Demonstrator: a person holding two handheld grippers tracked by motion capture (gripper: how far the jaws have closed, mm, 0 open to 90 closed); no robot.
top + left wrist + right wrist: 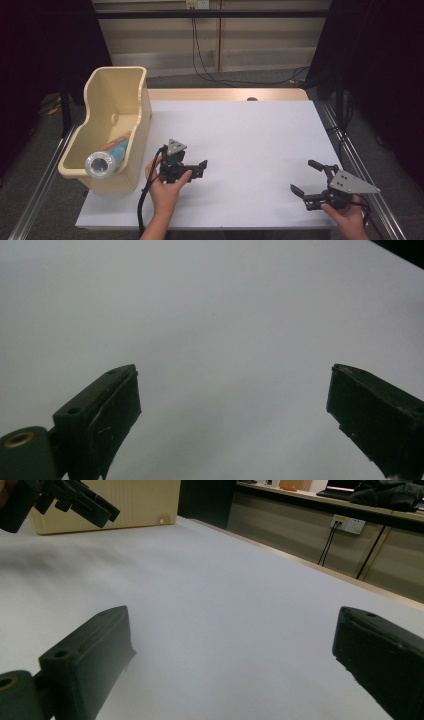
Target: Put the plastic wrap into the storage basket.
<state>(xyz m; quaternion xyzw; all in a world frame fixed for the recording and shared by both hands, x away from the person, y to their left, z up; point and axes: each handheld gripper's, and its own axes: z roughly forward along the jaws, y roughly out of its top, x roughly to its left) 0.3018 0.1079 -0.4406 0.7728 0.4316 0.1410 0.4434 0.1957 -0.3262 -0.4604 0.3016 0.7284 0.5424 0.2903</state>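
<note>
My left gripper (196,169) hovers over the white sheet (250,145) just right of a cream plastic bin (135,120). Its jaws point to the right and stand open with nothing between them. The left gripper view looks down on bare white sheet (225,305) between the open jaws of the left gripper (234,371). A cylinder (107,157) with a colourful label and a silvery end lies tilted inside the bin. My right gripper (302,176) is near the front right corner, open and empty. The right gripper view has its own gripper (233,611) low over the sheet, and the left gripper (65,500) farther off.
The bin (130,505) stands at the table's left edge. A wooden strip (225,94) edges the far side of the table. Black cables (205,65) hang behind it. Metal rails (360,170) run along both sides.
</note>
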